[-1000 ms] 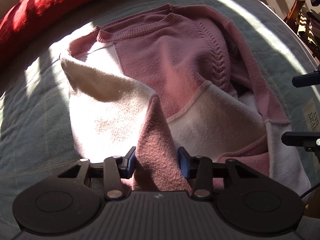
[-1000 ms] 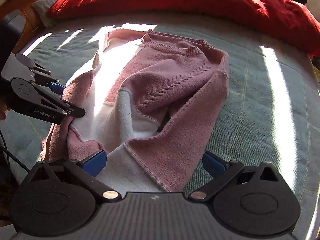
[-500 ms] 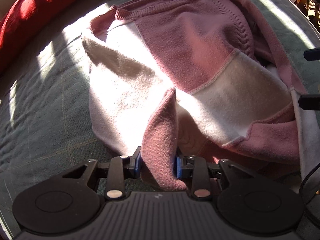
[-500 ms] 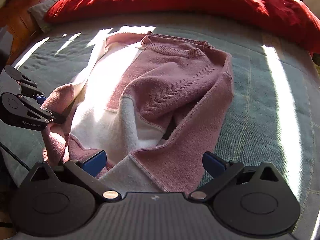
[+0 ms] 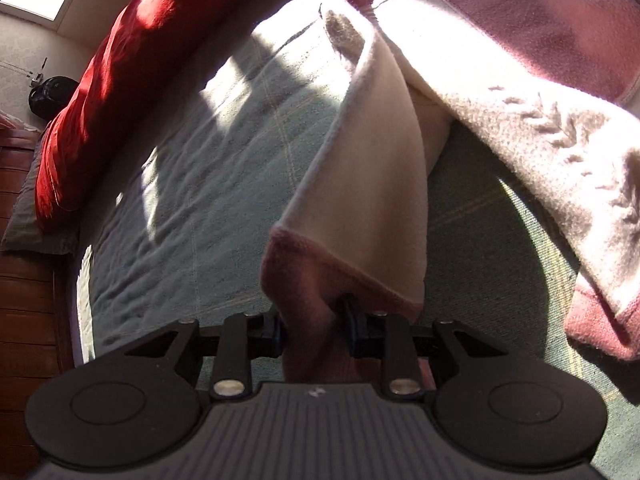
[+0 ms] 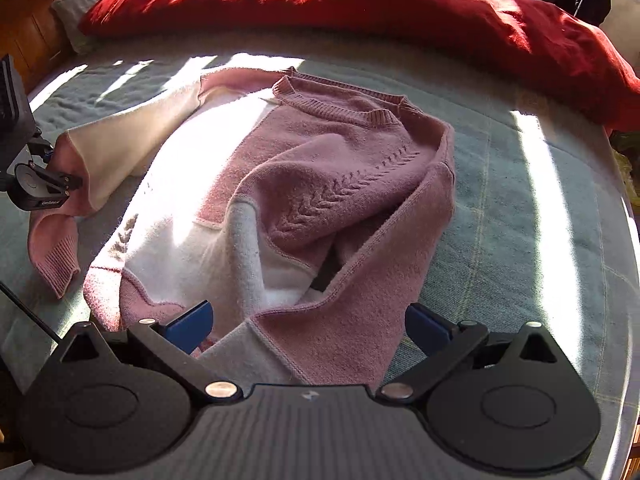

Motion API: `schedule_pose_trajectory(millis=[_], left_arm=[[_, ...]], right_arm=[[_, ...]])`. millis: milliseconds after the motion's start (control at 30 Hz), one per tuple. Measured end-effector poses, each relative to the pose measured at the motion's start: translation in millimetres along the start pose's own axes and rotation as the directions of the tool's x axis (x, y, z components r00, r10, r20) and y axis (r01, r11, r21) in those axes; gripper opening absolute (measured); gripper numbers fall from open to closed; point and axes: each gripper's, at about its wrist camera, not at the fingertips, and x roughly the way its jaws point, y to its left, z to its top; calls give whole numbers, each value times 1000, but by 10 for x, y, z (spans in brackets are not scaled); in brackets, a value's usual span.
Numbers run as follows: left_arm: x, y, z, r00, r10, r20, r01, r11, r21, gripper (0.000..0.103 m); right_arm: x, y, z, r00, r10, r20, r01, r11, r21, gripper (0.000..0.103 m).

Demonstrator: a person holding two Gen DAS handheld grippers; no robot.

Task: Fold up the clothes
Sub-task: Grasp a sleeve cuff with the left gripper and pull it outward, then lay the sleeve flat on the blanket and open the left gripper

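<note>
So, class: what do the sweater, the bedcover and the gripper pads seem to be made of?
Sweater: soft knit, probably wool or a blend; ribbed collar, a cable line, fuzzy matte surface.
Bedcover: woven or quilted cloth, grey-green and matte, with faint stitched grid lines.
Pads: smooth blue, likely rubber or plastic; the pictures leave that open. Those on the left gripper pinch the pink sleeve end.

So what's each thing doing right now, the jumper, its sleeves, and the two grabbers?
sweater: lying rumpled on the bed, not folded yet.
left sleeve: stretched out sideways, its pink cuff pinched.
right sleeve: flopped across the sweater's front.
left gripper: jaws have just been closing, shut on the cuff.
right gripper: open, holding nothing.
red pillow: lying along the bed's far edge.
</note>
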Motion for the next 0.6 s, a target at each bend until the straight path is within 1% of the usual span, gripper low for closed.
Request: schedule_pose_trajectory(millis=[167, 333, 433, 500, 600], left_arm=[[346, 482, 50, 993, 119, -7, -119, 992, -42, 26], [770, 907, 179, 983, 181, -11, -182, 982, -42, 28], [1010, 1105, 284, 973, 230, -14, -231, 972, -32, 26], [1145, 1258, 335, 971, 239, -20, -239, 970, -42, 26], [1333, 1544, 376, 976, 212, -42, -215, 971, -102, 27]], right_arm=[[45, 56, 5, 999, -28, -18, 28, 1000, -5, 103], [102, 126, 57, 998, -57, -31, 58, 998, 14, 103], [125, 188, 105, 997, -75, -32, 76, 997, 14, 103], [144, 236, 141, 995, -89, -33, 90, 996, 12, 103], [171, 318, 196, 994, -108, -35, 108, 994, 12, 103]])
